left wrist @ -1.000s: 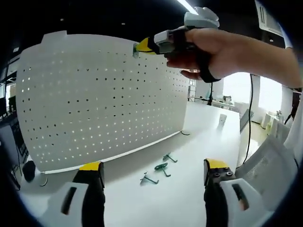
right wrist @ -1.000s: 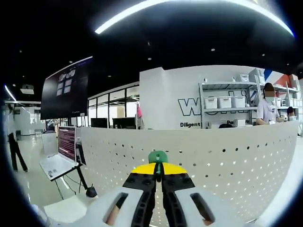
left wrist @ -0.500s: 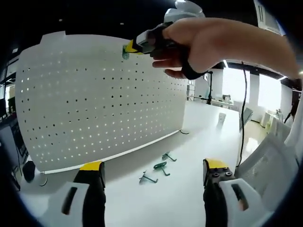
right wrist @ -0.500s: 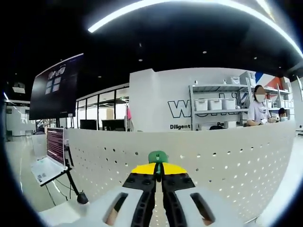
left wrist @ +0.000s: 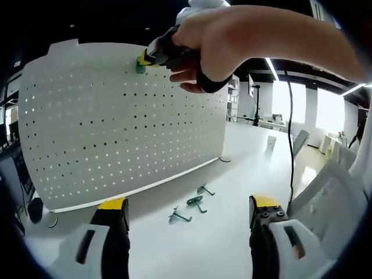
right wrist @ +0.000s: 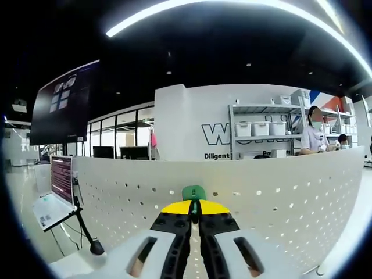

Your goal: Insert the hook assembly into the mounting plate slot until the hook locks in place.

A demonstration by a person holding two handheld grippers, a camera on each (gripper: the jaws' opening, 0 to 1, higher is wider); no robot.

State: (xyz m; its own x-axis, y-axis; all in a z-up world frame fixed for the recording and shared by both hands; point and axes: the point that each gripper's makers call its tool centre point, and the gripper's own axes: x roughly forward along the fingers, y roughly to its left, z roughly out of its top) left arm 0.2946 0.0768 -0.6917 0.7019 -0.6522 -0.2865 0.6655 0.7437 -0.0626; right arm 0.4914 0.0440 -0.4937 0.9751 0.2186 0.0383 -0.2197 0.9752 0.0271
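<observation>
A white pegboard mounting plate stands upright on the white table. My right gripper is shut on a green hook, held close to the pegboard near its top edge. In the left gripper view that right gripper comes in from the upper right in a person's hand, with the green hook touching the board's upper rows. My left gripper is open low over the table, nothing between its jaws. Three spare green hooks lie on the table below the board.
The table stretches to the right past the board, with a small upright object on it. A cable hangs from the hand. Behind the board are shelves, a laptop on a stand and people at the far right.
The right gripper with the green hook has moved left along the upper part of the pegboard. My left gripper has stayed open over the table.
</observation>
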